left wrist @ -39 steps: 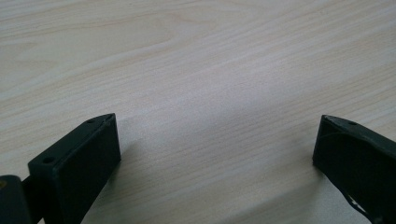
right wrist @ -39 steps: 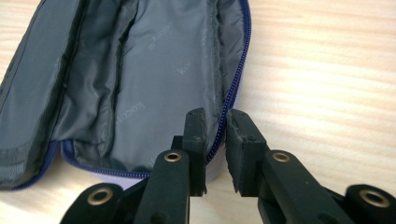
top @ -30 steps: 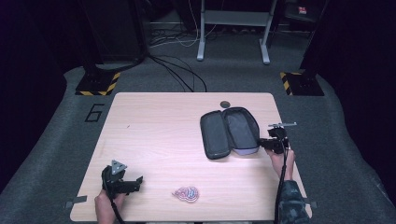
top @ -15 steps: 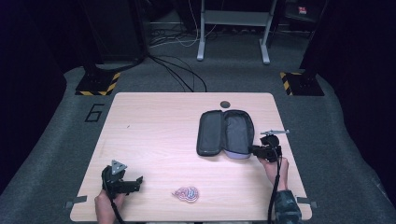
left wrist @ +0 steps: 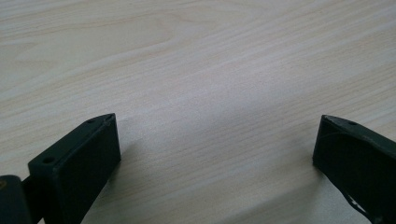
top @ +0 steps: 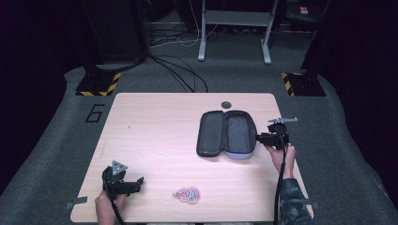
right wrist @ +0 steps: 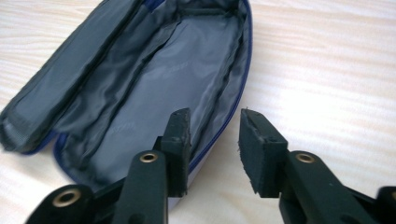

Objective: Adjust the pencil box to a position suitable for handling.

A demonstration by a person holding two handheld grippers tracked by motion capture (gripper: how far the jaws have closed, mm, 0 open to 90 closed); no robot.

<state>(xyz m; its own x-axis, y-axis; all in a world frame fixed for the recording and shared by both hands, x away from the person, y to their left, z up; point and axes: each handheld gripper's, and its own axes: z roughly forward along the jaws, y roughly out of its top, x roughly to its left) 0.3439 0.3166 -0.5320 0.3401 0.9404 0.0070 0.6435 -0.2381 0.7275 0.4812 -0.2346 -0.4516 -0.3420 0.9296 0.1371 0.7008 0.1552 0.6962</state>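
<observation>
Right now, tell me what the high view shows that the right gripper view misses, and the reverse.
High view alone: the left gripper resting near the table's front edge, a small patterned pouch beside it, and the floor cables beyond.

Right gripper view alone: the case's grey lining up close, its blue zipper edge passing between the jaws, pads clear of it; the jaws have just been opening.

Both: the open dark case on the light wood table, with the right gripper at its rim.

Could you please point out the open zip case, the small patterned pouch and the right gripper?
open zip case (top: 227, 133), high view, its grey lining.
small patterned pouch (top: 187, 194), high view, its middle.
right gripper (right wrist: 214, 140), right gripper view, between its fingers.
</observation>
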